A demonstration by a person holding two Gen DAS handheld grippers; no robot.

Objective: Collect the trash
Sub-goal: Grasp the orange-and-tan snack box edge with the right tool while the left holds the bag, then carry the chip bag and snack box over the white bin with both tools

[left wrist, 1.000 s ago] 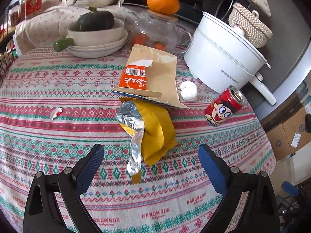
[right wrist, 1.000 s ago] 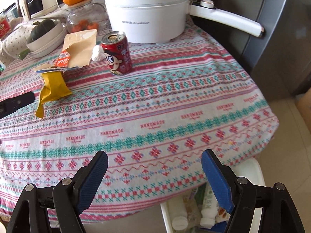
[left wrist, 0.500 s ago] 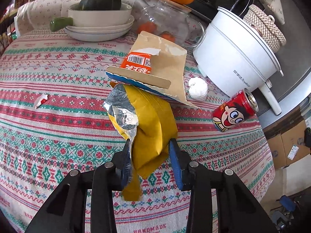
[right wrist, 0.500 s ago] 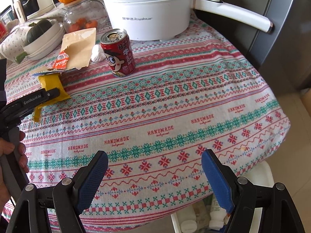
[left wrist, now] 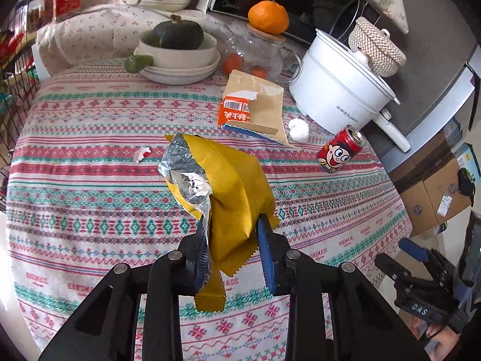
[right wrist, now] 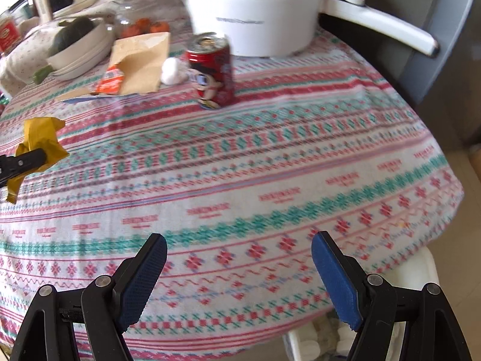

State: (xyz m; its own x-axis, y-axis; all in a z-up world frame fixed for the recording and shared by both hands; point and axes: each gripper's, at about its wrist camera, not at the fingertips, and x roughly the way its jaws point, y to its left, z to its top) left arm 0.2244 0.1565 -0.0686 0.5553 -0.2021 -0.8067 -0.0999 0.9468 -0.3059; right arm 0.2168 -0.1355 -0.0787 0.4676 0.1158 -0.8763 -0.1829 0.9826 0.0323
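Left claw (left wrist: pixel 233 248) has just been closing, and its blue pads are clamped on the lower end of the yellow snack wrapper (left wrist: pixel 228 186), silver lining peeled open at the top, the bag lifted clear of the patterned bench (left wrist: pixel 90 210). In the right wrist view that same yellow wrapper (right wrist: pixel 39 141) hangs at the left edge, pinched in a black finger.

Right claw (right wrist: pixel 239 258) is spread wide with nothing between its pads, hovering over the near right edge of the bench (right wrist: pixel 270 180).

More trash on the cloth: a torn brown paper packet (left wrist: pixel 255 108) with an orange label lies at the far middle, a crumpled white tissue ball (left wrist: pixel 298 127) just right of it, and a red cartoon can (left wrist: pixel 339 153) stands further right, near the white electric pot (left wrist: pixel 339 93). A small red-and-white scrap (left wrist: pixel 142 154) sits left of the wrapper.

Beyond the bench's near right edge there's a white bin (right wrist: pixel 418 273), possibly with bottles inside; that part is blurred.
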